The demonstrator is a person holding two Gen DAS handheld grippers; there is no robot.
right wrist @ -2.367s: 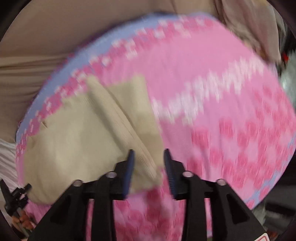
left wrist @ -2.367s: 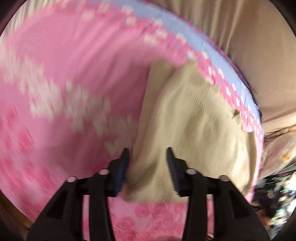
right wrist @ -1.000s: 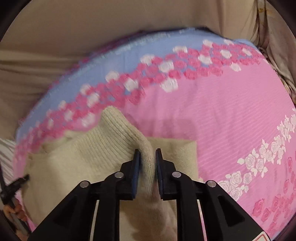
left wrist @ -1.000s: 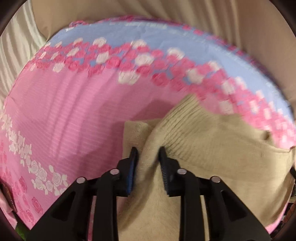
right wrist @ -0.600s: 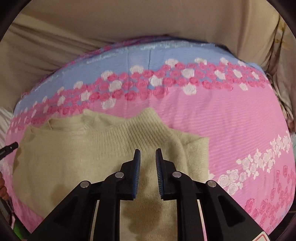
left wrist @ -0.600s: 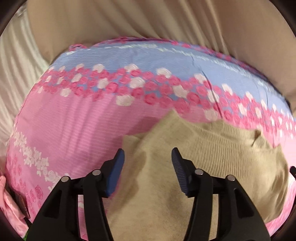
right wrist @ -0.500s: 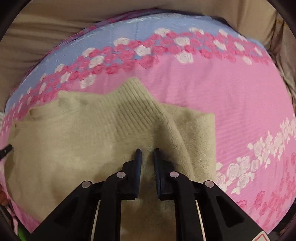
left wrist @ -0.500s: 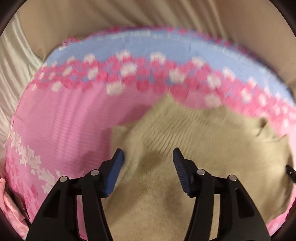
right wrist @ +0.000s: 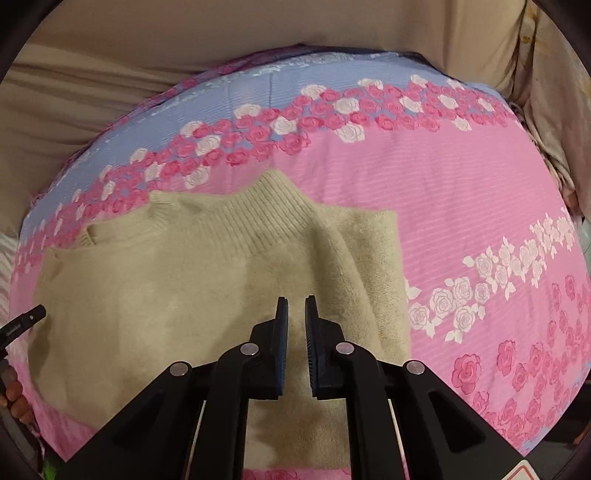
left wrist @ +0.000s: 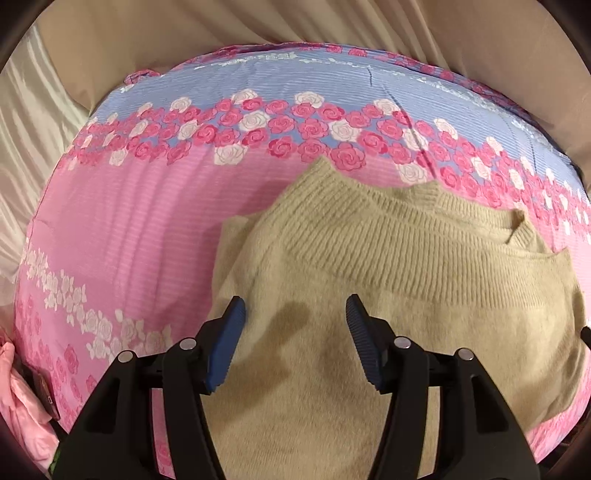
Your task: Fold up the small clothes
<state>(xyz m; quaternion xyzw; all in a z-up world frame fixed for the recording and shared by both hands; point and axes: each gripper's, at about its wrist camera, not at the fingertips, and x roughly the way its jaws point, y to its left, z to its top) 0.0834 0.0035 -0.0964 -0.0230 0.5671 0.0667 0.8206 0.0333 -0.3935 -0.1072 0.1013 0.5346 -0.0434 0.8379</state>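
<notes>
A beige knit sweater (left wrist: 406, 266) lies folded on a pink and blue rose-print bedspread (left wrist: 129, 221), its ribbed hem laid over toward the far side. My left gripper (left wrist: 295, 301) hovers open above the sweater's left part, with no cloth between its blue pads. In the right wrist view the same sweater (right wrist: 184, 280) fills the lower left. My right gripper (right wrist: 296, 299) hangs shut over its right half, a thin slit between the pads and no cloth pinched there. The left gripper's black tip (right wrist: 26, 321) pokes in at the left edge.
Beige draped fabric (left wrist: 295, 22) rises behind the bedspread's far edge. White cloth (left wrist: 22, 129) lies at the left, and a pink garment (left wrist: 22, 417) at the lower left. More beige cloth (right wrist: 554, 110) bunches at the right. Bare bedspread (right wrist: 461, 192) stretches right of the sweater.
Both grippers pinched the sweater's raised ribbed hem a second ago. The left one opened and let go, the right one came off the cloth still shut. Both lifted back; the hem lies flat.
</notes>
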